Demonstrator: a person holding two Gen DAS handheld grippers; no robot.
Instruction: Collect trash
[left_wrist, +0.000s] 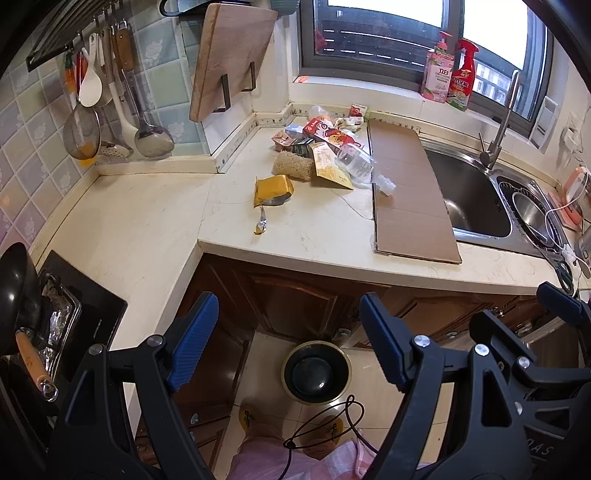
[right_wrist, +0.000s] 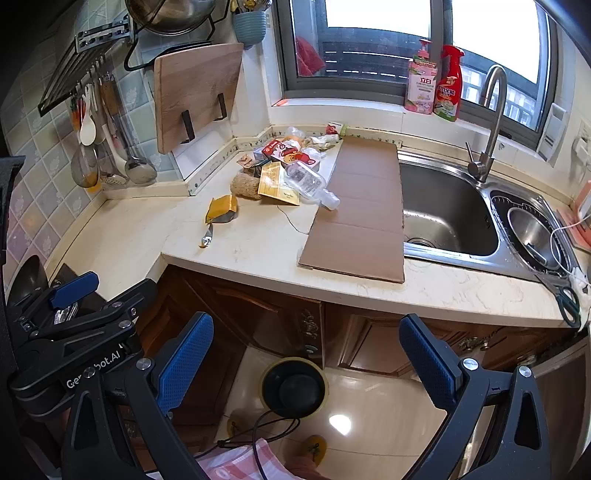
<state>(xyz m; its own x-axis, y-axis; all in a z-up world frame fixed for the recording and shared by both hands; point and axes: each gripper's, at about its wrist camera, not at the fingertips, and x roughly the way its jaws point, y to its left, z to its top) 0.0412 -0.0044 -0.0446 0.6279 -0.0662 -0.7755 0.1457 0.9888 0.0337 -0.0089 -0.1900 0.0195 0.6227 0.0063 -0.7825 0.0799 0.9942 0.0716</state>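
Observation:
A heap of trash (left_wrist: 325, 144) (right_wrist: 288, 162) lies in the counter's far corner: snack wrappers, a clear plastic bottle (left_wrist: 356, 162) (right_wrist: 308, 184) and a loofah piece (left_wrist: 291, 166) (right_wrist: 245, 186). Nearer lie a yellow wrapper (left_wrist: 273, 190) (right_wrist: 221, 208) and a small foil scrap (left_wrist: 260, 223) (right_wrist: 206, 238). A flat cardboard sheet (left_wrist: 410, 192) (right_wrist: 364, 210) lies beside the sink. A round black bin (left_wrist: 316, 371) (right_wrist: 293, 386) stands on the floor. My left gripper (left_wrist: 288, 339) and right gripper (right_wrist: 306, 362) hover open and empty over the floor, short of the counter edge.
A steel sink (left_wrist: 469, 192) (right_wrist: 443, 210) with tap is at right, scissors (right_wrist: 567, 301) and cables near it. Utensils (left_wrist: 110, 96) hang at left, a cutting board (left_wrist: 232, 55) leans behind. A black pan (left_wrist: 18, 295) sits on the stove. A person's slippered feet (left_wrist: 288, 424) stand below.

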